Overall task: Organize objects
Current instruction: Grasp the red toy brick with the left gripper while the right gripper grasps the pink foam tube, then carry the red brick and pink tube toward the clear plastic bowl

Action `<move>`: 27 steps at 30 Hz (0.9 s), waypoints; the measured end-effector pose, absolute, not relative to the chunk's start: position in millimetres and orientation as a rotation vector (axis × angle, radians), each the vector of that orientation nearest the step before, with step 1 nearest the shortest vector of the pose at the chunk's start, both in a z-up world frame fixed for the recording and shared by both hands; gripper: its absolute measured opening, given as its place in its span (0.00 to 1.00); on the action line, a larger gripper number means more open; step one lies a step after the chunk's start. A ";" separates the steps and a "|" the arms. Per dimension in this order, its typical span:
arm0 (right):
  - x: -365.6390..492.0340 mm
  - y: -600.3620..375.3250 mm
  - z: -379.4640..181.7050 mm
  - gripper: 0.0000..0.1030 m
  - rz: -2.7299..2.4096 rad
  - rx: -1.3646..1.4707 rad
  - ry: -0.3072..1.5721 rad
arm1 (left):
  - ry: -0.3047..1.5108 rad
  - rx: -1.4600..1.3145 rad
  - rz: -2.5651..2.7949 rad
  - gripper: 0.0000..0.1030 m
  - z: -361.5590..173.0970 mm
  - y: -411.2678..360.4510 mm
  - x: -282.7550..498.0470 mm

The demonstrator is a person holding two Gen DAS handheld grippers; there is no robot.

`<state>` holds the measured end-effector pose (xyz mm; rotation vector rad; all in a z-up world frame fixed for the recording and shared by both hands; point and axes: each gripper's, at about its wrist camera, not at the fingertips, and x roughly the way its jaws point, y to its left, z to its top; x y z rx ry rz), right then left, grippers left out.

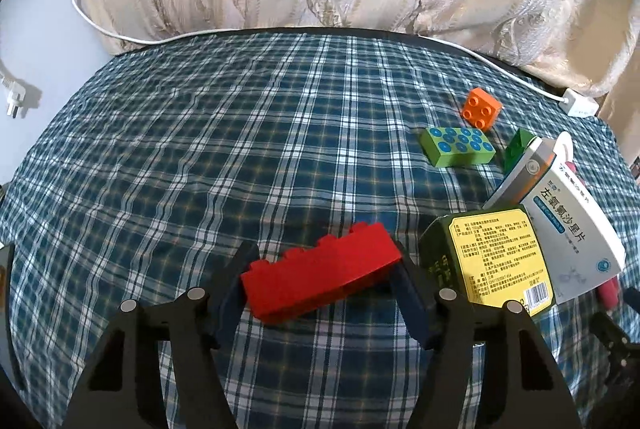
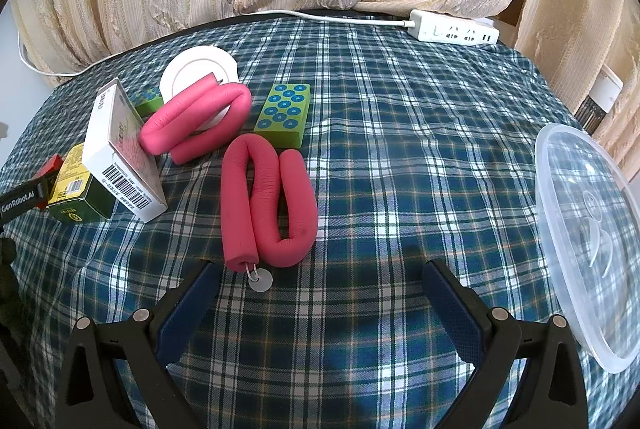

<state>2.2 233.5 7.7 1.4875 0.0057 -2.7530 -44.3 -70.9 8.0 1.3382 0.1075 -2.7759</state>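
The left gripper (image 1: 320,279) grips a red building brick (image 1: 322,273) by its two short ends, at the bottom centre of the left wrist view, probably so that the long brick does not turn. The brick is glossy, with studs on its far side. The right gripper (image 2: 320,293) is wide and empty above the plaid cloth (image 2: 400,149), near a pink foam tube (image 2: 268,205).

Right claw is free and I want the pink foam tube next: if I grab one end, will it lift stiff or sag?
The pink foam tube lies bent in loops, so it will likely sag. It looks light, and probably squashes in the right claw.
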 end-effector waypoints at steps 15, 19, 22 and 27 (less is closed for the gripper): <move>-26.7 222.2 11.4 0.76 -2.728 1.436 0.015 | 0.128 1.277 -2.799 0.64 17.8 -77.4 -37.2; -23.4 217.1 11.9 0.60 -2.731 1.405 0.055 | 0.128 1.275 -2.799 0.64 17.8 -76.1 -37.1; -20.3 215.4 13.1 0.50 -2.728 1.389 0.065 | 0.126 1.274 -2.799 0.64 18.0 -75.8 -36.7; -13.1 217.2 14.3 0.49 -2.730 1.382 0.048 | 0.118 1.266 -2.799 0.64 18.2 -70.5 -35.2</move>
